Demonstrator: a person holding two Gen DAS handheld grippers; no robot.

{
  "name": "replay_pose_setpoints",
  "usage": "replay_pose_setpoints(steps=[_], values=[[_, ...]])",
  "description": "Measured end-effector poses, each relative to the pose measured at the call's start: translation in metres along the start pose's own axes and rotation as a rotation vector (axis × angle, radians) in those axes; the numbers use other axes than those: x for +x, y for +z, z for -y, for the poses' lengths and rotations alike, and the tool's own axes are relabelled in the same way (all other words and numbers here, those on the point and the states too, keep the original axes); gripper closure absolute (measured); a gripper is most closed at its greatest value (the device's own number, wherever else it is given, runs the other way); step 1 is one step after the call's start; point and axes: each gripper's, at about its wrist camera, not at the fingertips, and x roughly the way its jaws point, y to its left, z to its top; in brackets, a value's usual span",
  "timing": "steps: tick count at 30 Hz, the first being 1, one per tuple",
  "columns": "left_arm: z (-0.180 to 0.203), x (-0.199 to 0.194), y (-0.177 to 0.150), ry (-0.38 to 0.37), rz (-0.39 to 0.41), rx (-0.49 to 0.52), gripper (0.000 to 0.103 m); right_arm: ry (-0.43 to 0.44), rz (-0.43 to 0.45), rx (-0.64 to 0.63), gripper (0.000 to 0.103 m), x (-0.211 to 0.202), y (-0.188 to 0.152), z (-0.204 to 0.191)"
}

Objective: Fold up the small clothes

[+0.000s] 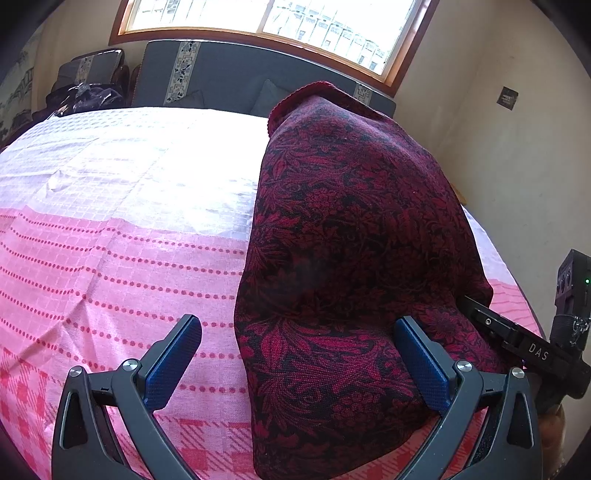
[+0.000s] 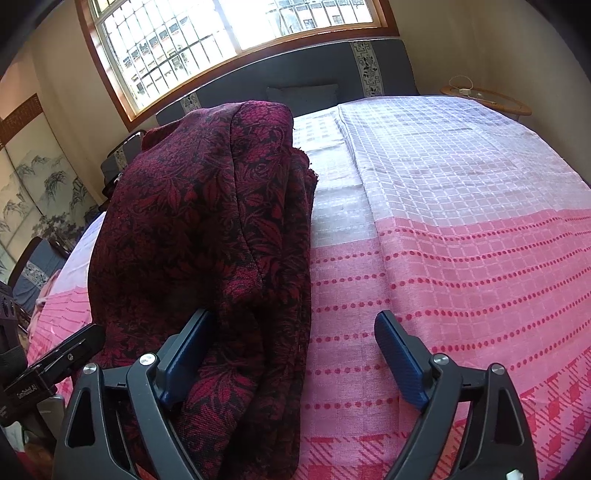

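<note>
- Clearly, the left gripper (image 1: 297, 363) has its jaws wide apart; the near end of the dark red garment (image 1: 354, 236) lies between them, toward the pad at 3 o'clock, but nothing presses on it.
- The right gripper (image 2: 295, 360) is also spread wide and grips nothing; its pad at 9 o'clock touches the edge of the same garment (image 2: 207, 229), and the other pad stands over bare cloth.
- From the left wrist view, the right gripper's body shows at 4 o'clock, just beside the garment, so the two tools flank its near end.
- The garment, with a red leaf pattern, lies as a long narrow bundle on the pink checked cloth (image 1: 110, 258), running from 6 o'clock toward 12 o'clock; several layers show at its right edge.
- My judgement: the lengthwise folds seem done and the piece is released. What probably remains is to fold it across, far end to near end, and smooth it.
- Beyond the cloth, at 12 o'clock, are a grey sofa (image 2: 314, 70) and a window (image 2: 236, 33).
</note>
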Motion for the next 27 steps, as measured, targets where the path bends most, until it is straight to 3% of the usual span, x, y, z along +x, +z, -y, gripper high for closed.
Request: replay_pose_setpoints(steps=[14, 27], values=[[0.0073, -0.0023, -0.002, 0.019, 0.012, 0.04, 0.0, -0.007, 0.002, 0.001, 0.012, -0.0014, -0.0006, 0.0006], [0.002, -0.0001, -0.0013, -0.016, -0.006, 0.015, 0.0, -0.012, 0.004, 0.002, 0.009, -0.0018, -0.0011, -0.0004]])
